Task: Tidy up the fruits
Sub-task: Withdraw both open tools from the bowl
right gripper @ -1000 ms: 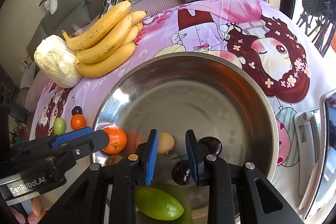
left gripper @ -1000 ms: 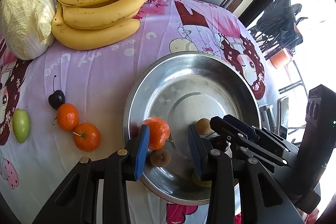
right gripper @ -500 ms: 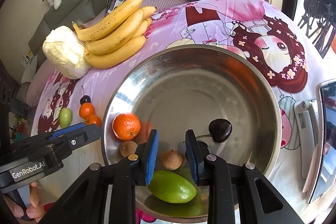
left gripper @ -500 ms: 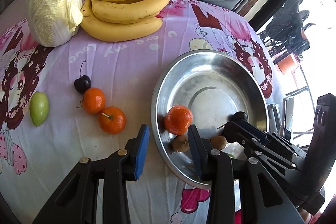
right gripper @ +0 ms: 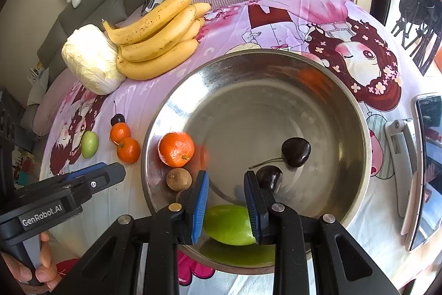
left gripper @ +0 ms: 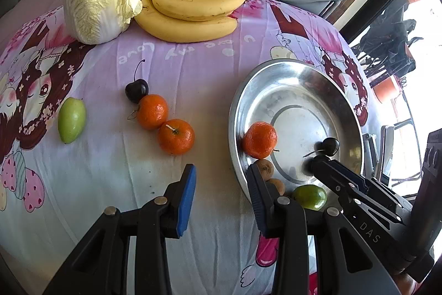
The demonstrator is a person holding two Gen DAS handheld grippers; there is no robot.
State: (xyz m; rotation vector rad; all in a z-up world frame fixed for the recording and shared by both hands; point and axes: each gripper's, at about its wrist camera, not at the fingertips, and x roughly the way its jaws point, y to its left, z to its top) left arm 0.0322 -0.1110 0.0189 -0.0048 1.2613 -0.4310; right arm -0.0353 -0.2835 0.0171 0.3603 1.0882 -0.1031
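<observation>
Left claw [left gripper: 221,184] gapes near shiny round steel bowl [left gripper: 276,73].

Three tangerines [left gripper: 175,136], two cherries [right gripper: 296,152] (visible), two green fruits [left gripper: 71,120], one basin [right gripper: 356,112]

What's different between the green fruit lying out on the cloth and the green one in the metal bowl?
The pale green fruit on the purple cloth lies alone, apart from the other fruit; the green fruit in the steel bowl sits against the near wall, beside small brown fruits. The cloth one looks paler and yellower, the bowl one deeper green. Both are smooth, oval and untouched by either hand-held gripper.
</observation>
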